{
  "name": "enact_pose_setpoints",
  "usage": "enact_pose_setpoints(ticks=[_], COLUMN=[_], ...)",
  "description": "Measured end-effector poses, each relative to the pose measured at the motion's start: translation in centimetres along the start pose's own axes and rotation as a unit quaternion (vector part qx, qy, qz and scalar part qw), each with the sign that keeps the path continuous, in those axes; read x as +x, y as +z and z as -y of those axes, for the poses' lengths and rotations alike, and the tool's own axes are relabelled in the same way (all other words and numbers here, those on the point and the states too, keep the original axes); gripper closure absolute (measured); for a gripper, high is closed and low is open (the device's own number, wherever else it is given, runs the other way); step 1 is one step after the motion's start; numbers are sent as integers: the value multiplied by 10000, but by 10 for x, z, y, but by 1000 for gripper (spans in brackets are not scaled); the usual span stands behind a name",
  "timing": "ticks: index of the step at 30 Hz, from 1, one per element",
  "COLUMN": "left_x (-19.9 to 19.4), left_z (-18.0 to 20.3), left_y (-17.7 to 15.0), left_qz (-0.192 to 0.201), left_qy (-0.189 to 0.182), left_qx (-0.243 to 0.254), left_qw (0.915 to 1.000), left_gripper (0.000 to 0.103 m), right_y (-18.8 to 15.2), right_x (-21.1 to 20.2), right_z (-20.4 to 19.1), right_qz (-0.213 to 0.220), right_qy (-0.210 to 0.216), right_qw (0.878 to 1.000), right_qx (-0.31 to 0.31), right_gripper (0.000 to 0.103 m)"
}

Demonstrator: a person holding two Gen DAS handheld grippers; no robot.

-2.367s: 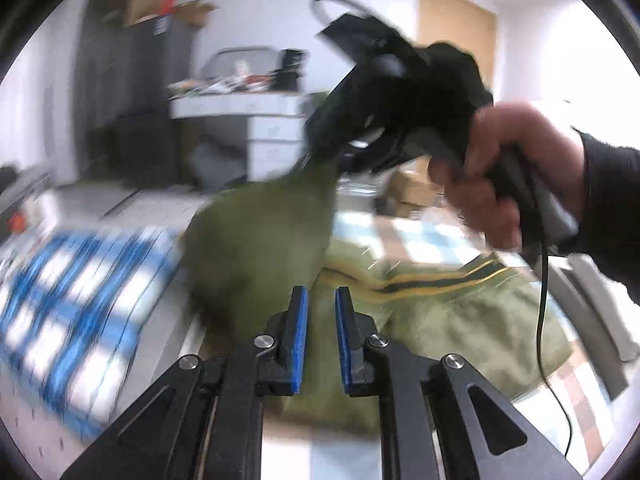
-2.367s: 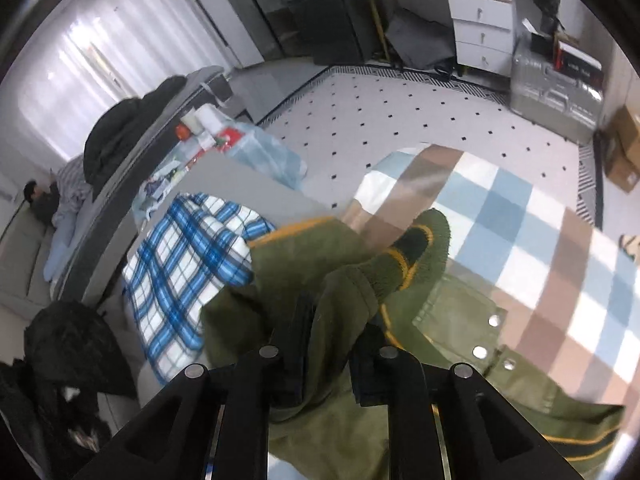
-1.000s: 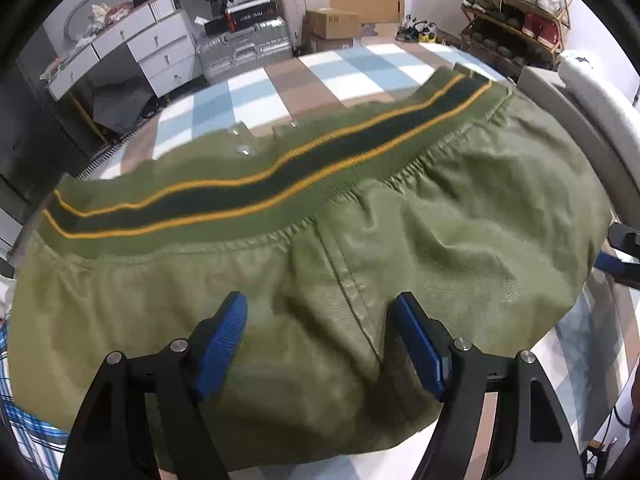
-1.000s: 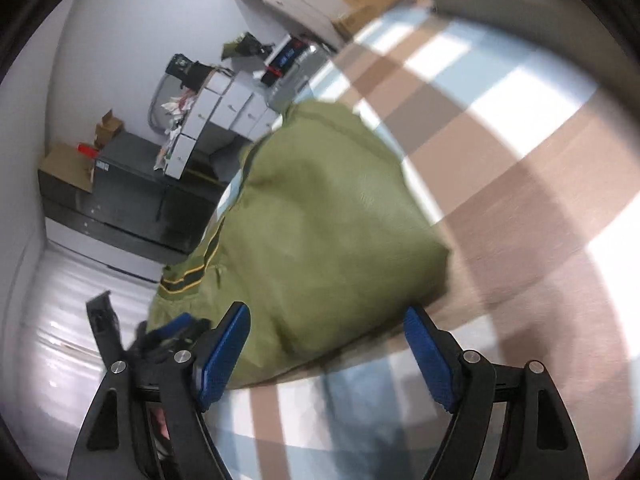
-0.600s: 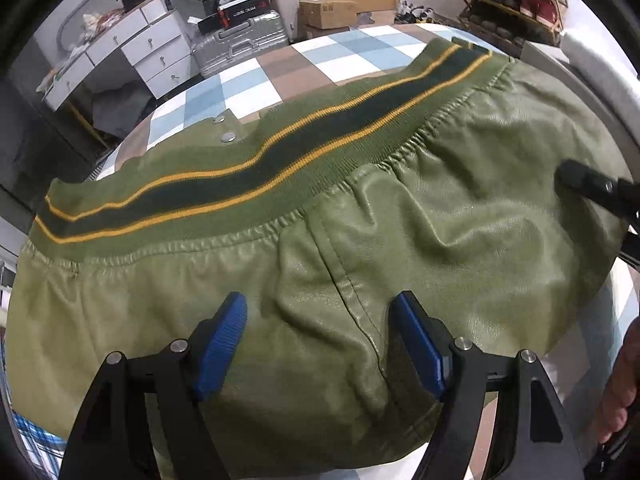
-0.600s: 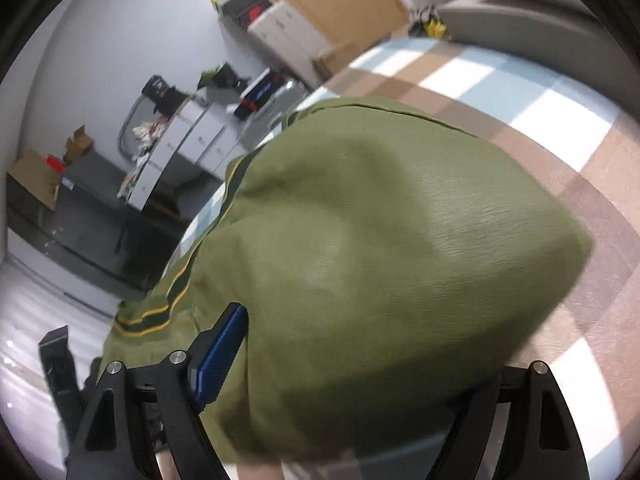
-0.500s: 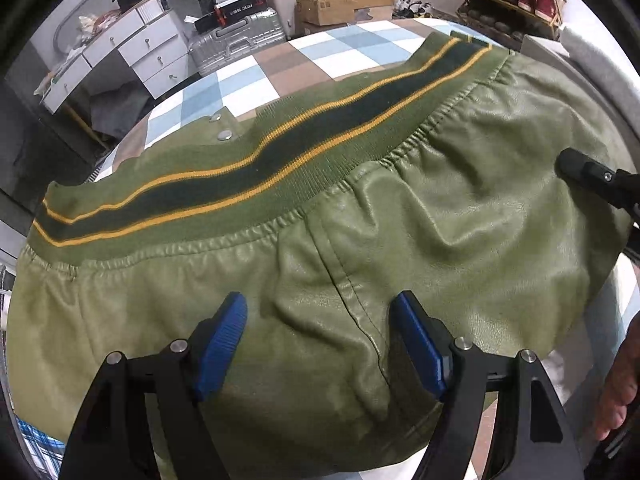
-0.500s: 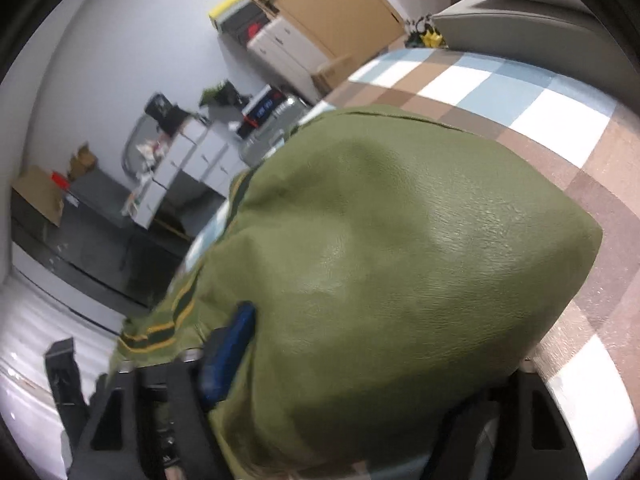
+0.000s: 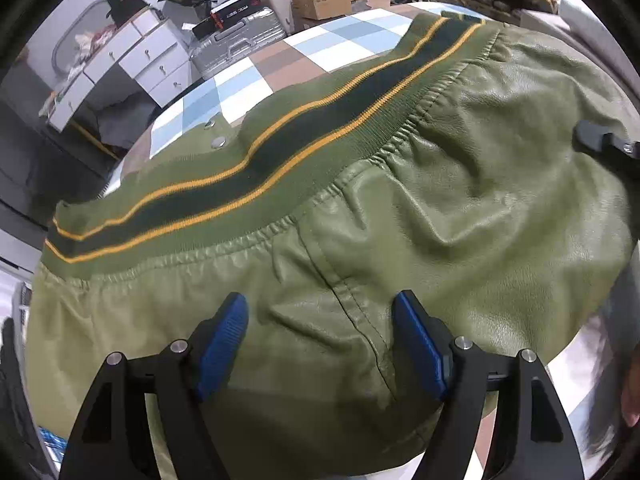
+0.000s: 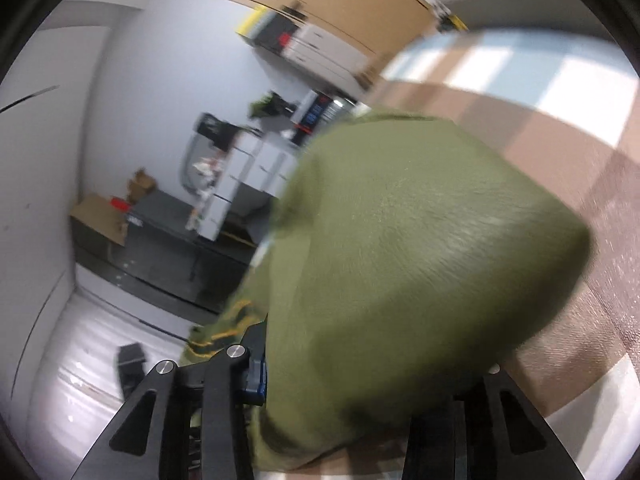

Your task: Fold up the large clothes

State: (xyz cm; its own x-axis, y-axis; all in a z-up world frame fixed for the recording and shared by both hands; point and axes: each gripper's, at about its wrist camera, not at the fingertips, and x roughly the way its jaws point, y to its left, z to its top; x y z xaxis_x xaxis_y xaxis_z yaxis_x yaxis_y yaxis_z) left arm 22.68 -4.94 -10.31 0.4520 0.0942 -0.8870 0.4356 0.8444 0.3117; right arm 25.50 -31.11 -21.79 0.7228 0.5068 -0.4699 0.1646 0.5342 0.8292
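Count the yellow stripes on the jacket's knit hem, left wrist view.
2: upper stripe and lower stripe flank the dark band across the jacket. Any others may be hidden.

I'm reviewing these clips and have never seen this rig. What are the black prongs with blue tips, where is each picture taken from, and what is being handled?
Each picture comes from a camera on a hand-held two-finger gripper, looking along its fingers. In the left wrist view, the left gripper stands open over a green jacket with a dark, yellow-striped ribbed band, lying on a checked cloth. The black tip at the right edge is the right gripper. In the blurred right wrist view, its jaws have just been closing, with a bunched jacket fold between them; whether the pads press on it yet is unclear.
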Motion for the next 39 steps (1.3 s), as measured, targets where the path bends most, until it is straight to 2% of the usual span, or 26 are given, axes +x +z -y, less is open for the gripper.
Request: enact_pose_setpoints(ticks=[4,7,10,12,14,18,23,25,29,30,33,34,36,38,39], left_x=[0,0,-4,-4,-4,-9,-14,-19,-27,-30,-36,-39,-41,-47,-54], left_z=[5,10,31,50,60,71,104,112,131,138,152,159,155,133,112], left_y=[2,4,2,-1,-2,6,17,22,39,45,61,65,78,84,81], left_qz=[-23,-33,135,217,221,361,595,669,820,871,1007,1041,1054,991,1090], left_qy=[138,-19,387,745,947,552,395,151,-579,-807,-1561,-1824,-2590,-3414,-3696], left_qx=[188,325,924,1434,1678,1564,1767,1689,1441,1380,1176,1072,759,248,-10], left_qw=[9997,9995,9949,9866,9810,9855,9817,9832,9845,9833,9755,9718,9571,9344,9228], left_gripper=[30,50,60,68,74,75,75,75,76,76,77,77,77,77,77], right_y=[5,2,-1,-4,-4,6,19,25,45,48,62,65,68,68,65], right_x=[3,-4,-11,-15,-17,-31,-63,-79,-113,-120,-148,-154,-164,-169,-169], right_z=[-15,-21,-22,-26,-31,-28,-33,-37,-45,-47,-70,-79,-100,-122,-132], right_qz=[-57,35,107,187,244,435,683,779,872,902,1058,1117,1186,1241,1233], right_qy=[-207,-186,-127,-93,-87,-198,-577,-713,-907,-937,-1246,-1370,-1551,-1656,-1679], right_qw=[9986,9970,9960,9949,9940,9930,9822,9755,9638,9618,9431,9348,9180,9038,8988], right_qx=[-478,-752,-883,-983,-1060,-1082,-1649,-1931,-2353,-2410,-2895,-3081,-3452,-3746,-3857], right_gripper=[67,76,81,83,84,85,85,86,87,87,87,87,87,87,87])
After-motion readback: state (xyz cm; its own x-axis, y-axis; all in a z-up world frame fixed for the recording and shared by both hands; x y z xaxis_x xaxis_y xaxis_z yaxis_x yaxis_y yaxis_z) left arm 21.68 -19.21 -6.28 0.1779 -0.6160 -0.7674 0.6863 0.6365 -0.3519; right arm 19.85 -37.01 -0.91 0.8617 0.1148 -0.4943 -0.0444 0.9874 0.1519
